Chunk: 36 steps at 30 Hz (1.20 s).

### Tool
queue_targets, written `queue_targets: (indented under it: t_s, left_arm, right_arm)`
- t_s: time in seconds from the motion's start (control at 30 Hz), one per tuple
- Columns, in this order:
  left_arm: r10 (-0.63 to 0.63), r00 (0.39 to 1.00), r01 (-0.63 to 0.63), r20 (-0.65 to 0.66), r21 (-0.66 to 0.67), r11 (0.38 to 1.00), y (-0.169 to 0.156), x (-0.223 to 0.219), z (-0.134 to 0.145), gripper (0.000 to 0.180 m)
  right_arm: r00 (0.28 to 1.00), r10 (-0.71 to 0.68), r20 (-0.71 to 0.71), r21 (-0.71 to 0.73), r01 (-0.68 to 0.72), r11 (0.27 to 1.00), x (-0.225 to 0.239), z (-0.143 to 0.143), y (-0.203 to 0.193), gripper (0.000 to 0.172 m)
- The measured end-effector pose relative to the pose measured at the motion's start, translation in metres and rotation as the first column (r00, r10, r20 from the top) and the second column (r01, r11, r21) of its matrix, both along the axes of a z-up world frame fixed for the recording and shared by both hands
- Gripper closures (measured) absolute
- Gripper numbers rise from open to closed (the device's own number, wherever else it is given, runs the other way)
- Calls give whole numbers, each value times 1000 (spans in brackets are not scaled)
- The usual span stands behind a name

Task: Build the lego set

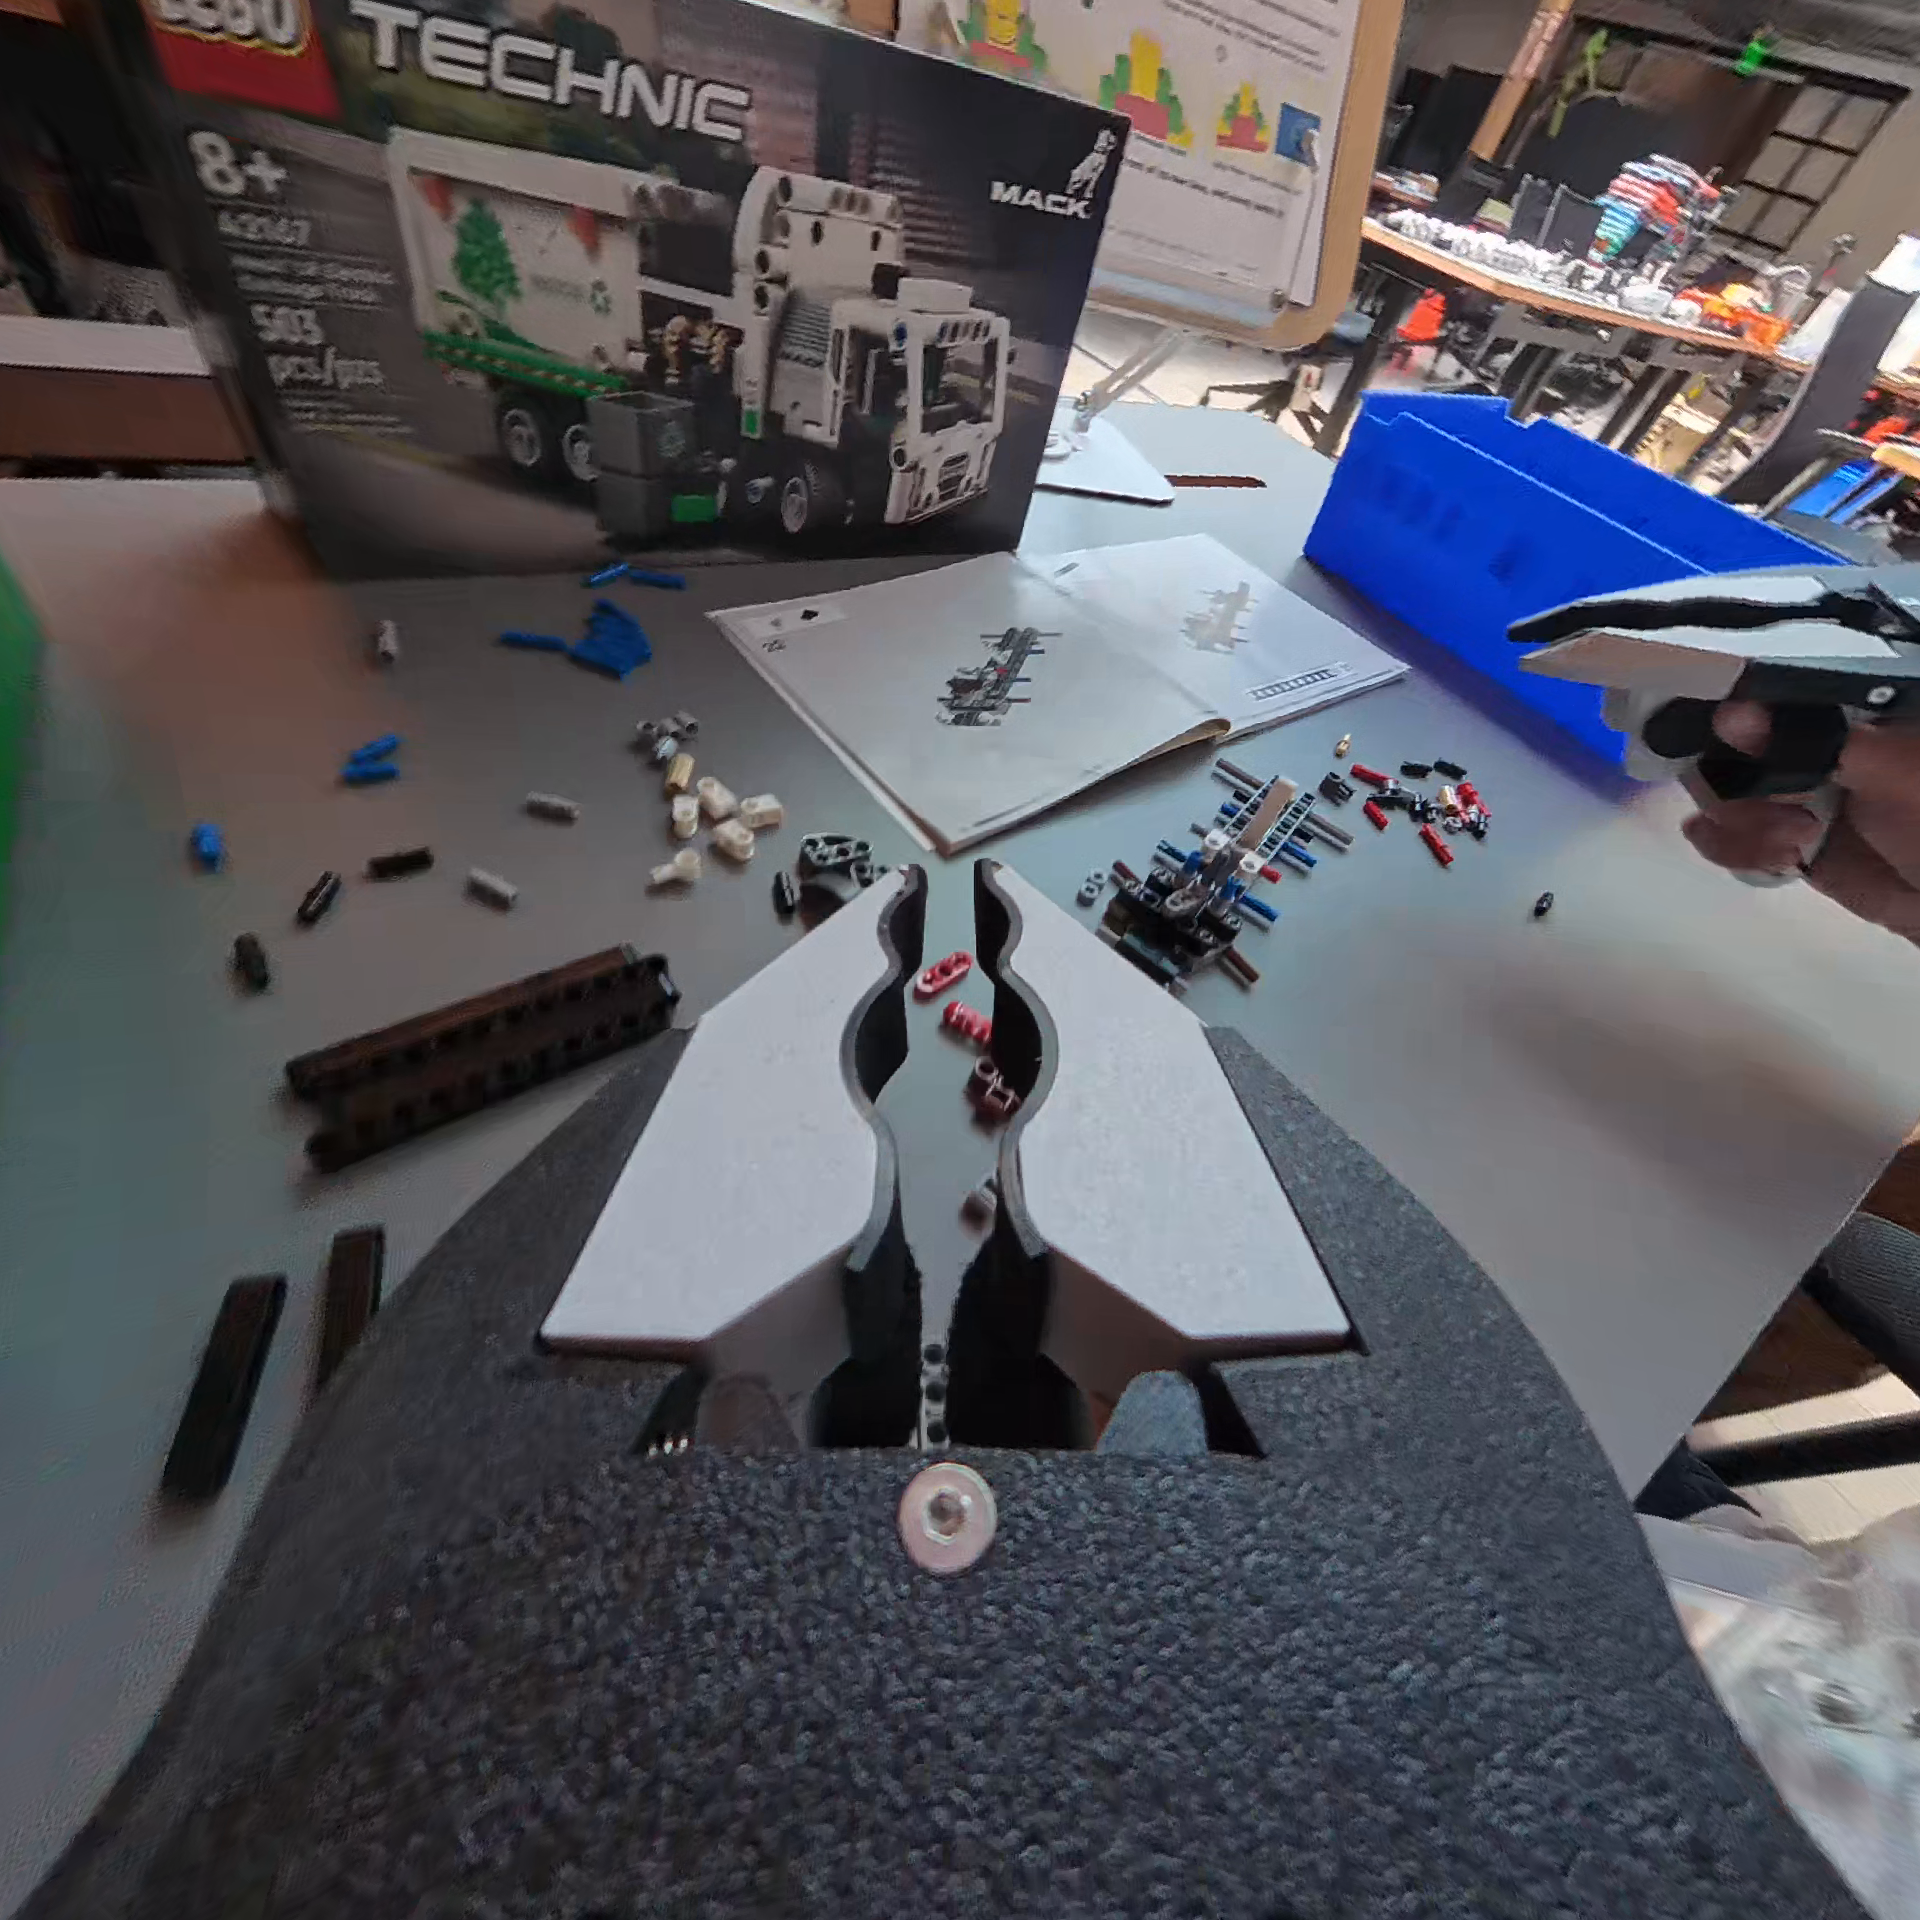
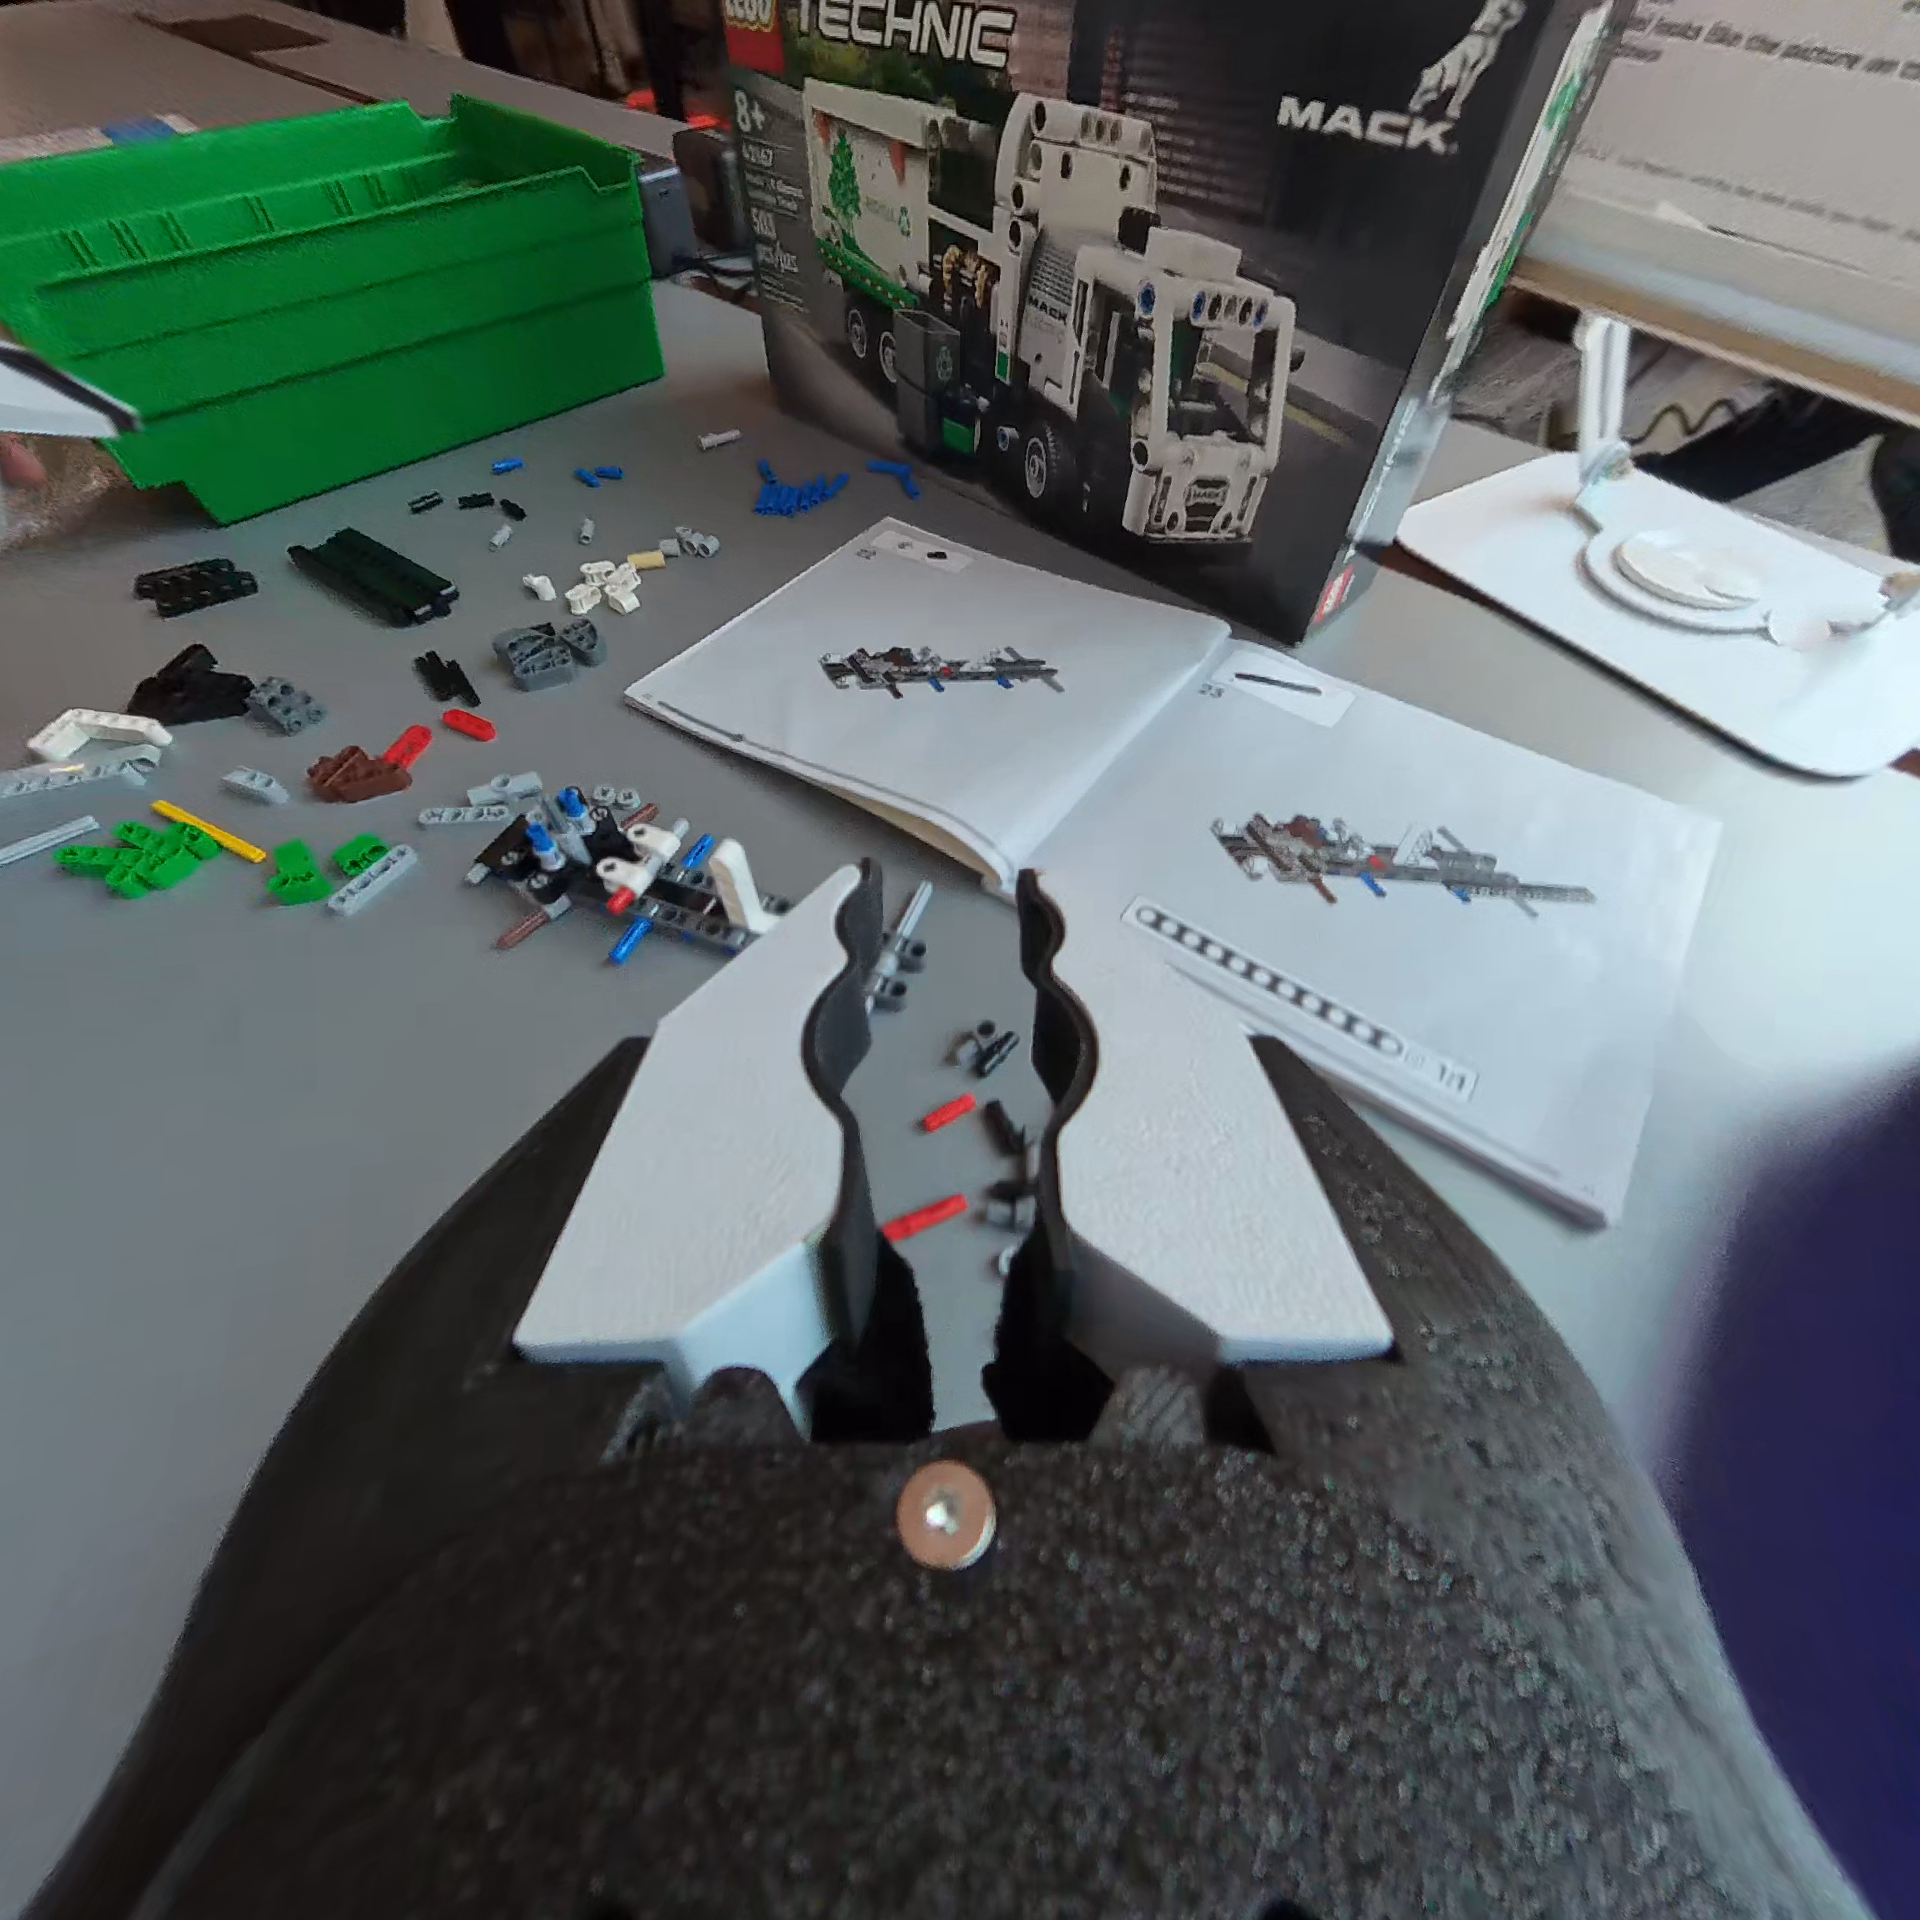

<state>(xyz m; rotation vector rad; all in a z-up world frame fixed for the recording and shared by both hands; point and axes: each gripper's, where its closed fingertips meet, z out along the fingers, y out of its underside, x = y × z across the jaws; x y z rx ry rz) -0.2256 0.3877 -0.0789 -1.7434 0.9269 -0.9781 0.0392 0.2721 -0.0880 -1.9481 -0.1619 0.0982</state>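
Hand-held grippers hung empty near the open instruction booklet (image 2: 935,727): left (image 1: 949,883) narrowly parted over red pins (image 1: 966,1023), right (image 2: 940,883) wider beside the half-built chassis (image 2: 613,873), light, rigid, probably fragile.

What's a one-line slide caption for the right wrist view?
Open right tongs hover empty over small red and black pins on a grey table, between a half-built model and an open booklet.

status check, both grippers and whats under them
Left gripper open, empty, over small red pieces. Right gripper open, empty, over red and black pins. Part-built grey-and-black assembly beside open white instruction booklet.
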Motion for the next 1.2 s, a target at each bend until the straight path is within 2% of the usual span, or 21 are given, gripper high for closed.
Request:
queue_targets:
  t_s: [0.07,0.13,0.2,0.27,0.43,0.57,0.7,0.87,1.07,1.2]
  left_arm:
    - [68,998,-69,9,9,998,-5,-23,-8,172]
    - [104,994,-104,34,10,994,-6,-33,-8,171]
    - [79,993,-80,92,4,997,-9,-31,-1,170]
    - [32,995,-31,98,-11,999,-11,-24,1,169]
    - [-64,997,64,51,14,998,2,-2,2,169]
    - [-72,997,73,-13,64,995,36,6,4,170]
    - [-82,996,85,-44,78,993,62,20,2,170]
    - [-97,992,106,-82,112,988,83,33,-6,170]
    - [-71,995,78,-76,99,992,93,30,-7,169]
    - [-32,992,43,-125,92,995,98,21,-15,170]
  right_arm:
    - [997,-68,-38,25,69,997,-6,-9,-17,147]
    - [983,-125,-135,62,134,989,-13,-10,-25,144]
    - [972,-147,-186,87,166,982,-21,-12,-25,141]
    - [975,-158,-158,108,176,978,-27,-16,-20,141]
    - [989,-137,-59,152,145,978,-31,-15,-2,146]
    - [995,-103,-9,102,103,989,-16,-13,7,147]
    - [998,-23,60,13,22,1000,4,-23,22,147]
    - [997,82,6,-41,-81,996,15,-29,44,147]
    - [995,96,-4,-58,-96,994,15,-35,53,147]
    - [996,87,19,-43,-86,995,17,-33,52,147]
